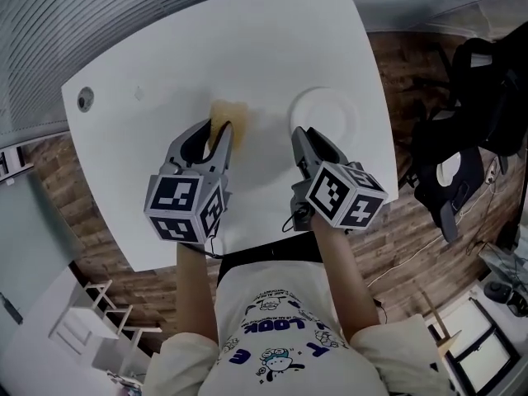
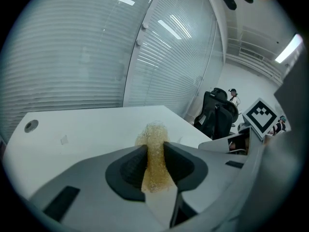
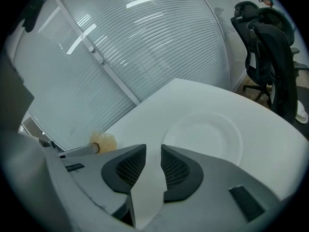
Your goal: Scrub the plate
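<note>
Yellow sponge point(image 2: 155, 161) is pinched in the left gripper point(image 2: 155, 149) at the head view's centre, left of the white plate point(image 1: 324, 115) and apart from it. The right gripper point(image 3: 153, 150), jaws slightly apart and empty, hovers just below the plate. Whether the sponge is bound for the plate or leaving it, a firm mid-sponge pinch seems wise.

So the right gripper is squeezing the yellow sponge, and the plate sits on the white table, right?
No, the left gripper squeezes the yellow sponge; the left gripper view shows it between those jaws. The plate does sit on the white table.
</note>
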The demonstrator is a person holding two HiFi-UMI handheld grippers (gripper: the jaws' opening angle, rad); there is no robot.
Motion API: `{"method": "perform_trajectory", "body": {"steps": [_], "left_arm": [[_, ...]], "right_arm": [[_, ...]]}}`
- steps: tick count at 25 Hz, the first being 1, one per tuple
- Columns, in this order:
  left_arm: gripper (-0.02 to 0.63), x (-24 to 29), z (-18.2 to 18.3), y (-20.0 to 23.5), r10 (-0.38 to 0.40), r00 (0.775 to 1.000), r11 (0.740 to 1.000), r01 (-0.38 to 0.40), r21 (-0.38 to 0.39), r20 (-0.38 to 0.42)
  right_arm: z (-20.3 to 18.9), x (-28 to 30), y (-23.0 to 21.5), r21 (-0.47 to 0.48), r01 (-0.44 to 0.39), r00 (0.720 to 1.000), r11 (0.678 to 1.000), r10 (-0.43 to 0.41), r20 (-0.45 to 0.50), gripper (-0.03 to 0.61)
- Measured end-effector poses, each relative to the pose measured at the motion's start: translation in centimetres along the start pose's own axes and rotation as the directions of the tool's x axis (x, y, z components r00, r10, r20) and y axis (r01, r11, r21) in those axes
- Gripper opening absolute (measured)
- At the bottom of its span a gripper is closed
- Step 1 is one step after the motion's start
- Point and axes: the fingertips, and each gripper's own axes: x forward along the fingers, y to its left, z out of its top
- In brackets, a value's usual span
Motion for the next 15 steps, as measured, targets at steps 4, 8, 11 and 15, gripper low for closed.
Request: {"method": "perform_trajectory", "body": {"steps": [4, 8, 11, 15], "left_arm": [[0.132, 1.0, -1.4, 0.4, 0.021, 0.999, 1.000, -0.021, 0.005, -0.037], [0.133, 2.0, -2.5, 0.8, 0.053, 0.997, 0.999, -0.052, 0.016, -0.057], [0.135, 2.4, -2.4, 1.0, 0.070, 0.996, 0.997, -0.068, 0.024, -0.057], [0.161, 2.7, -1.9, 1.0, 0.085, 0.996, 0.996, -0.084, 0.021, -0.041]], "right_arm": [[-0.5, 0.4, 0.0, -0.012, 0.001, 1.000, 1.000, -0.001, -0.017, 0.092], [-0.9, 0.6, -0.2, -0.009, 0.005, 1.000, 1.000, -0.005, -0.025, 0.091], [-0.8, 0.7, -0.4, -0.002, 0.009, 1.000, 1.000, -0.009, -0.024, 0.084], [-0.6, 0.7, -0.4, -0.003, 0.014, 1.000, 1.000, -0.014, -0.020, 0.072]]}}
